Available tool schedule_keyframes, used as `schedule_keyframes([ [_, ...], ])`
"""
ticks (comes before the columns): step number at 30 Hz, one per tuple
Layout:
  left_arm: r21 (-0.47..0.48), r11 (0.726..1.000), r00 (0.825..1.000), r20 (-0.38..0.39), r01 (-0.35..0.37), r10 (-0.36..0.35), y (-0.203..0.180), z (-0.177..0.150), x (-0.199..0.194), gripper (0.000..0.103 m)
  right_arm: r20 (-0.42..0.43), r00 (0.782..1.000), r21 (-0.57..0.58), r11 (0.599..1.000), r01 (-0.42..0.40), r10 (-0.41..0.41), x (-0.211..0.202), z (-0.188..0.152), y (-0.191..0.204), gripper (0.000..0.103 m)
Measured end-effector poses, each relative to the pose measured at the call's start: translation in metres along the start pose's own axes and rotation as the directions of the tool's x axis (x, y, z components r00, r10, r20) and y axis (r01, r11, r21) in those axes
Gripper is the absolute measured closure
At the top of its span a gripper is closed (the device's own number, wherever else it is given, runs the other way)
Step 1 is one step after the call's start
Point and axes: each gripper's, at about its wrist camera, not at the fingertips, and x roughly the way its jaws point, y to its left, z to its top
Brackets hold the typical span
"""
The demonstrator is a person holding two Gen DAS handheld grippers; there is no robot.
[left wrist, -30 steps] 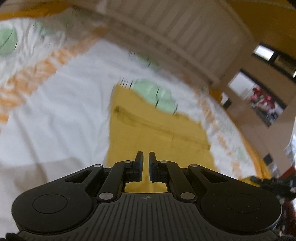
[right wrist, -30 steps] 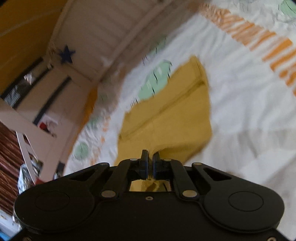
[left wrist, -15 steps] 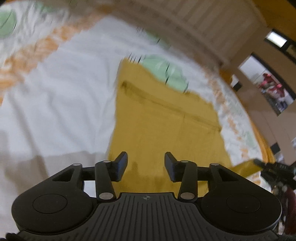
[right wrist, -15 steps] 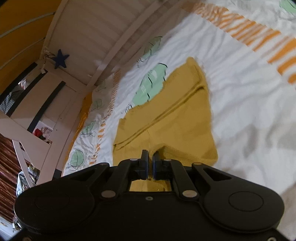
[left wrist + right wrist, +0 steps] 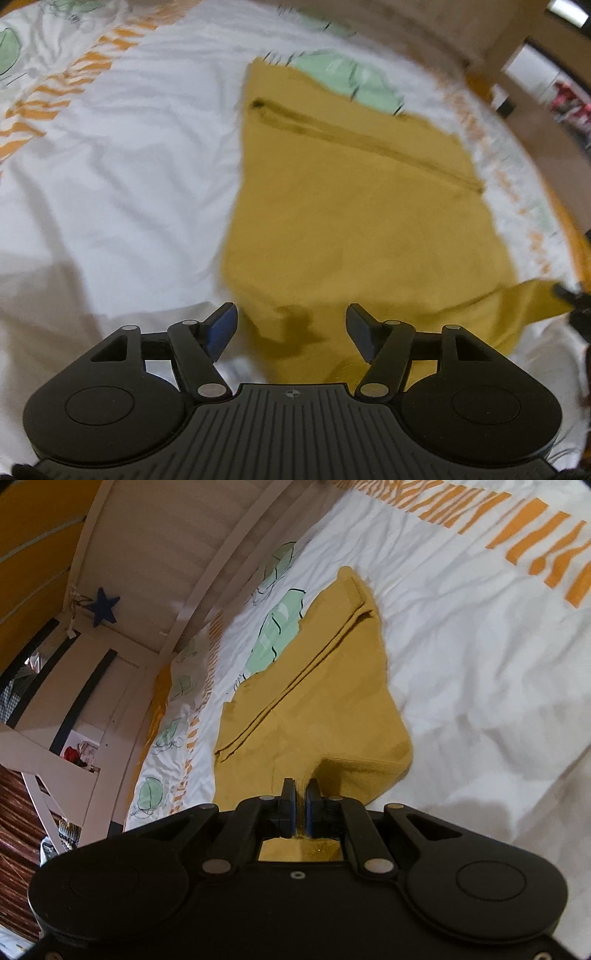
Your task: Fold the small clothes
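- Since a second ago, the left tool (image 5: 291, 325) has gone from pressed together to spread wide, its jaws just opening, with nothing between them.
- Left wrist view: a mustard-yellow garment (image 5: 354, 206) lies flat on a white bed sheet (image 5: 110, 166); the spread tool hovers over its near edge.
- Right wrist view: the right tool (image 5: 300, 803) is pressed together, pinching a raised fold of the garment (image 5: 332, 686) on the sheet (image 5: 480, 646).

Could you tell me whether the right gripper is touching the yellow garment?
Touching. The right wrist view shows the right gripper with its fingers closed on a raised fold of the yellow garment, fabric pinched between them.
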Motion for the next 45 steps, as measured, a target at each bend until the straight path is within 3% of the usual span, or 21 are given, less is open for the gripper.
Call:
schedule_keyframes([
  [4,0.006,0.997,0.996,-0.03,-0.081,0.081,0.025,-0.009,-0.013,0.04,0.002,1.0,0.007,1.0,-0.001,0.001,-0.003,-0.001,-0.003,0.089],
  [9,0.006,0.987,0.987,-0.002,-0.159,0.159,0.045,-0.013,-0.04,0.04,-0.002,1.0,0.018,1.0,-0.009,0.009,0.001,-0.003,-0.004,0.089],
  [12,-0.016,0.994,0.994,0.013,-0.107,0.107,0.041,-0.013,-0.045,0.04,-0.007,1.0,0.021,1.0,-0.009,0.009,0.005,-0.004,-0.005,0.089],
  [23,-0.07,0.998,0.995,-0.096,0.012,-0.018,0.023,-0.014,-0.001,0.04,-0.003,1.0,0.016,1.0,-0.003,0.003,0.002,-0.006,-0.005,0.088],
  [27,-0.023,1.0,0.994,-0.106,0.004,-0.007,0.014,-0.019,0.009,0.038,-0.005,1.0,0.024,1.0,0.0,0.0,0.004,-0.006,-0.008,0.088],
  [30,-0.033,0.999,0.994,-0.101,0.035,-0.038,0.015,-0.022,0.009,0.038,-0.007,1.0,0.026,1.0,0.002,-0.002,0.004,-0.005,-0.008,0.088],
  [32,-0.052,0.997,0.994,-0.092,0.062,-0.066,0.018,-0.024,0.006,0.05,-0.008,1.0,0.028,1.0,0.004,-0.004,0.005,-0.005,-0.008,0.088],
  [33,-0.067,0.995,0.993,-0.088,0.076,-0.082,0.019,-0.026,0.006,0.077,-0.009,1.0,0.029,1.0,0.004,-0.004,0.005,-0.004,-0.008,0.088],
  [34,-0.093,0.99,0.99,-0.089,0.102,-0.111,0.022,-0.027,0.007,0.098,-0.008,1.0,0.032,0.999,0.004,-0.004,0.005,-0.004,-0.008,0.088],
  [36,-0.16,0.971,0.98,-0.063,0.176,-0.188,0.028,-0.03,0.006,0.098,-0.002,1.0,0.034,0.999,0.005,-0.005,0.004,-0.004,-0.007,0.088],
  [40,-0.184,0.951,0.969,0.04,0.248,-0.245,0.025,-0.022,-0.01,0.098,0.037,0.999,0.014,1.0,-0.005,0.004,-0.002,0.004,0.001,0.089],
  [45,-0.188,0.923,0.933,0.201,0.334,-0.297,0.019,0.018,-0.035,0.098,0.104,0.993,0.004,0.999,-0.052,0.051,-0.006,0.03,0.014,0.09],
])
